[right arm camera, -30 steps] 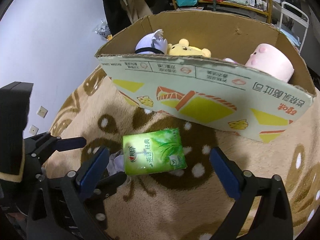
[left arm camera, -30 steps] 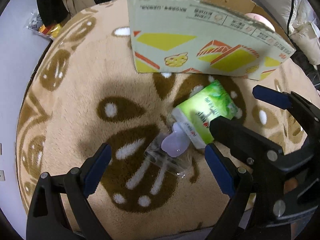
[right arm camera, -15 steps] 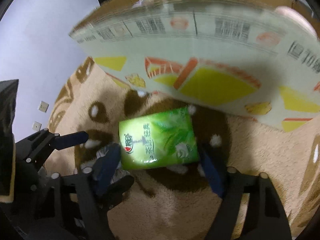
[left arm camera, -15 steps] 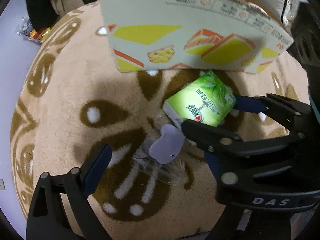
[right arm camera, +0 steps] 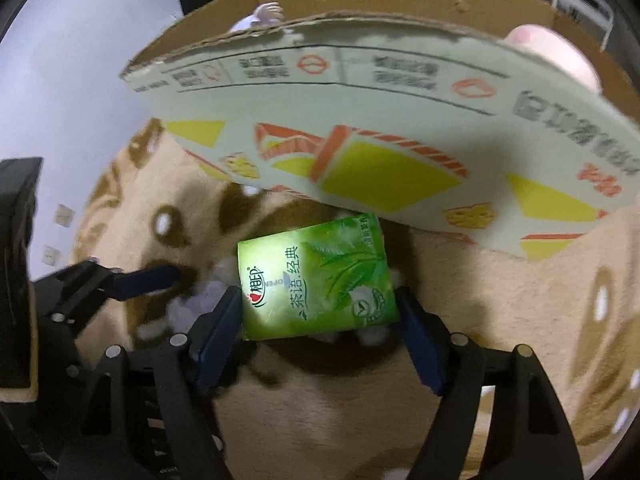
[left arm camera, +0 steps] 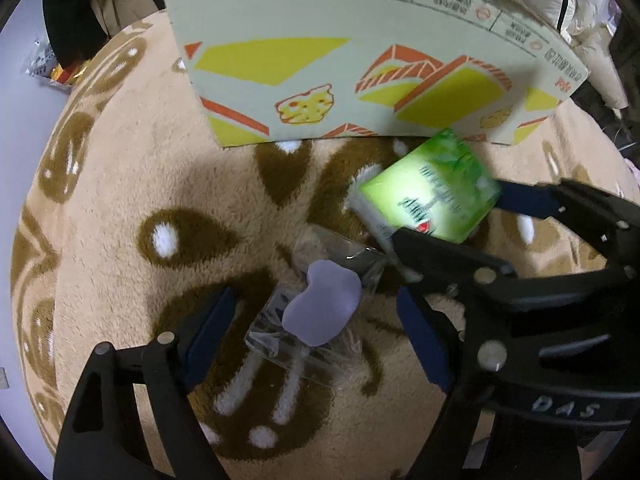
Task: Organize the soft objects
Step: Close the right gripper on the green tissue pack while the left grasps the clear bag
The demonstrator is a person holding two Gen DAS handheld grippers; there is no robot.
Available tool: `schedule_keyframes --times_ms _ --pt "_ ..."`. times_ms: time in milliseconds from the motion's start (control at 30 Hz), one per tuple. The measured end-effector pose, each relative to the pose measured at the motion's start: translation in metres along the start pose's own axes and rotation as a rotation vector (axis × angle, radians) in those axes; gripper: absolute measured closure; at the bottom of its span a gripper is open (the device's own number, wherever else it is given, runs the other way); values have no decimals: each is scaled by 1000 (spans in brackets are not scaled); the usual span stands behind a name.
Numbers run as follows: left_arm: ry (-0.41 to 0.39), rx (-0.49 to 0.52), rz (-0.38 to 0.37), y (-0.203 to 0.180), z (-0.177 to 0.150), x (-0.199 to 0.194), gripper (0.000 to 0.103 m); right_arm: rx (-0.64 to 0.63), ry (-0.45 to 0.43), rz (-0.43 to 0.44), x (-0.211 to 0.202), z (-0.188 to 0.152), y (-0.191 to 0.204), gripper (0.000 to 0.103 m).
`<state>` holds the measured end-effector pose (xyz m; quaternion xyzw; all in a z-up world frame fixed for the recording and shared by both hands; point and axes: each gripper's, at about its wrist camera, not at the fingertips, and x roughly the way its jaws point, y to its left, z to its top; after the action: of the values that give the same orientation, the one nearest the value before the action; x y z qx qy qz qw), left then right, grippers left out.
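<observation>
A green tissue pack (right arm camera: 316, 280) lies on the tan rug just in front of a cardboard box (right arm camera: 360, 120). My right gripper (right arm camera: 320, 332) has closed its blue pads against both sides of the pack; the pack also shows in the left wrist view (left arm camera: 432, 196). A clear plastic bag with a small lilac soft piece (left arm camera: 320, 308) lies on the rug between the open fingers of my left gripper (left arm camera: 316, 332), which touches nothing. The box holds plush toys, a pink one (right arm camera: 548, 52) showing at its right.
The box's printed front flap (left arm camera: 360, 60) leans out over the rug close above the pack. The brown-patterned rug (left arm camera: 140, 168) spreads left and toward me. A pale wall (right arm camera: 80, 40) and snack wrappers (left arm camera: 52, 72) lie at the far left.
My right gripper moved forward and closed its pads onto the green tissue pack. My left gripper moved forward so the bagged lilac piece now sits between its open fingers.
</observation>
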<state>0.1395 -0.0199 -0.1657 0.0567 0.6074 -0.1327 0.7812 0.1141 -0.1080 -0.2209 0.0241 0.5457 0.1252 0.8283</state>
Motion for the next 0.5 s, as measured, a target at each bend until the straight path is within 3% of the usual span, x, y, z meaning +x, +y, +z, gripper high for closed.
schedule_keyframes --times_ms 367,500 --pt "-5 8 17 -12 -7 5 22 86 -5 -36 -10 -1 -23 23" --pt "-3 -14 44 -12 -13 8 45 96 -7 -46 -15 -5 -28 23"
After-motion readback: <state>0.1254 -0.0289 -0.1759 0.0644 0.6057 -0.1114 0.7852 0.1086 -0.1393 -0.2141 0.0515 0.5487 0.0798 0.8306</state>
